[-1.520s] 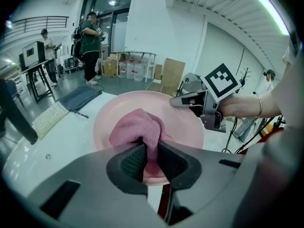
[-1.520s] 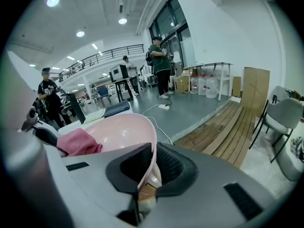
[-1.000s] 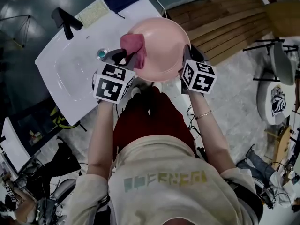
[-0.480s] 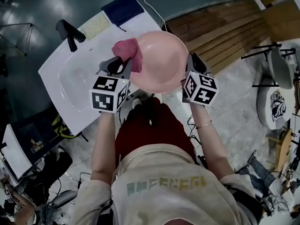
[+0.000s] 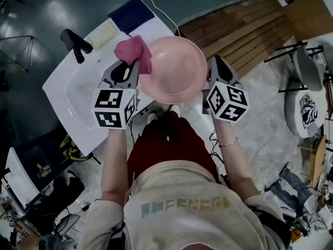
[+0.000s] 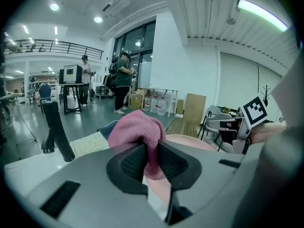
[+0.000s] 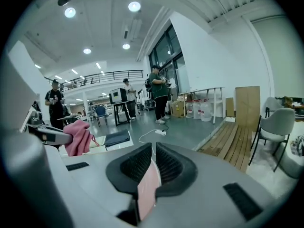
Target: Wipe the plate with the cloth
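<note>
White sink (image 5: 78, 90) — black faucet (image 5: 75, 41), navy mat (image 5: 131, 14)

The plate (image 5: 174, 69) is seen in pale pink, the cloth (image 5: 133, 51) at its left in a deeper rose. Black square markers on white are borne by the cubes of the left gripper (image 5: 130, 66) and right gripper (image 5: 212, 69); the bodies are grey, the jaw pads black. The basin (image 5: 67, 95) is white, its tap (image 5: 75, 40) black. Farther off, a speckled pale mat (image 5: 103, 33) and a navy pad (image 5: 131, 13) are seen. Brown planks (image 5: 244, 25) are seen far right. Dark red shorts (image 5: 169, 139) and a cream shirt (image 5: 177, 207) are worn.
</note>
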Tool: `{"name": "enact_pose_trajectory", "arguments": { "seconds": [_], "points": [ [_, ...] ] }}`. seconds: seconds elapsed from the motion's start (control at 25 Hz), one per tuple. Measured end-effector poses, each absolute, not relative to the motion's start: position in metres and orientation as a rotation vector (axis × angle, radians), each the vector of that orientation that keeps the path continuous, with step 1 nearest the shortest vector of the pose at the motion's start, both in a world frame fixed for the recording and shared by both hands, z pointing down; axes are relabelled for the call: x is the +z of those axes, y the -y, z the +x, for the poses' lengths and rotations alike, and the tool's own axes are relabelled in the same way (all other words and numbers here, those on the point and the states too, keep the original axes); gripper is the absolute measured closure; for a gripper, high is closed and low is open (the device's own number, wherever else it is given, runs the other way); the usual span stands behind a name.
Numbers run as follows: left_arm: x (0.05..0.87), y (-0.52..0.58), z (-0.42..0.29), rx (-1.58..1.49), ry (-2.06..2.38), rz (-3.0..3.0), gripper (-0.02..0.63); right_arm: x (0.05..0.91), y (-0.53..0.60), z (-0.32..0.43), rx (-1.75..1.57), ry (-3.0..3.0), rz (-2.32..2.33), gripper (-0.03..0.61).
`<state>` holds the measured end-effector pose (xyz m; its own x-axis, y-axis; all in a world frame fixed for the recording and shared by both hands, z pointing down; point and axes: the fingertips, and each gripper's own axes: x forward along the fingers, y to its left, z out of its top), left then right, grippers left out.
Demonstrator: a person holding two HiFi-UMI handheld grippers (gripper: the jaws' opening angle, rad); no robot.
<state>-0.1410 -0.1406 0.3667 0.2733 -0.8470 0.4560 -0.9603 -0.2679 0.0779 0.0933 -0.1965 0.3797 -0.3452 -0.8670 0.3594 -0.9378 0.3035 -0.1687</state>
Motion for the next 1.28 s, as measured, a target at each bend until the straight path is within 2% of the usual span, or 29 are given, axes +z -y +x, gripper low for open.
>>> {"name": "enact_pose_trajectory", "arguments": {
  "seconds": [0.44,1.28],
  "points": [
    [0.334,0.123,-0.151,0.409,1.709,2.279,0.548,0.33,0.163,0.07,0.42,2.523,1.636,0.526],
    [0.303,0.068,-0.19,0.323,1.807,2.313,0.548,0.293,0.098,0.037,0.28,2.623,1.597,0.541]
  ]
}}
